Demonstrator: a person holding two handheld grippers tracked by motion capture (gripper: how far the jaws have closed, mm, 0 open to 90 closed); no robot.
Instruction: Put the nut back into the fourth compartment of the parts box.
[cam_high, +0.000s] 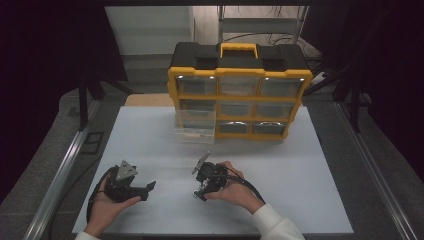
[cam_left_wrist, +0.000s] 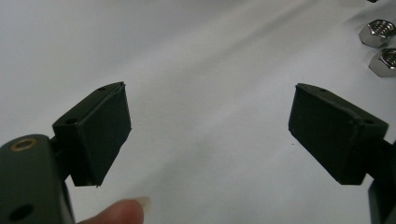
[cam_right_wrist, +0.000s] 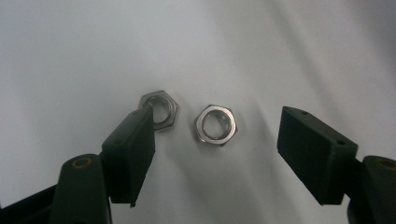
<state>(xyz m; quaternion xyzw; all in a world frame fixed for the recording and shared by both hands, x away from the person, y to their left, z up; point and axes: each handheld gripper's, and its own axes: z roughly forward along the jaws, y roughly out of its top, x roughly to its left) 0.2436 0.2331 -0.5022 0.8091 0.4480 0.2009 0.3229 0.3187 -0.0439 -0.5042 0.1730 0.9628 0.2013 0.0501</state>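
Across the middle of the high view lies your white table (cam_high: 150, 130), and at its upper centre stands the yellow-and-black drawer organiser (cam_high: 239, 90), with one clear drawer (cam_high: 195, 126) pulled out and set on the table in front of its lower left, likely so that small parts can be dropped in without reaching into the cabinet. Lower in that frame, your left gripper (cam_high: 150, 189) sits at the lower left, resting in an upturned palm with its jaws spread and nothing between them (in the left gripper view they frame bare table, with the two nuts far off at the upper right edge), so it looks parked out of the way. Your right gripper (cam_high: 198, 194) is just right of centre, held from the side with the wrist bent so the jaws point steeply down at the table. In the right gripper view those jaws stand wide apart over two steel hex nuts (cam_right_wrist: 215, 124) lying flat, side by side: one sits in the open gap, the other nut (cam_right_wrist: 161, 108) peeks from behind the left jaw's tip. Neither is pinched yet.
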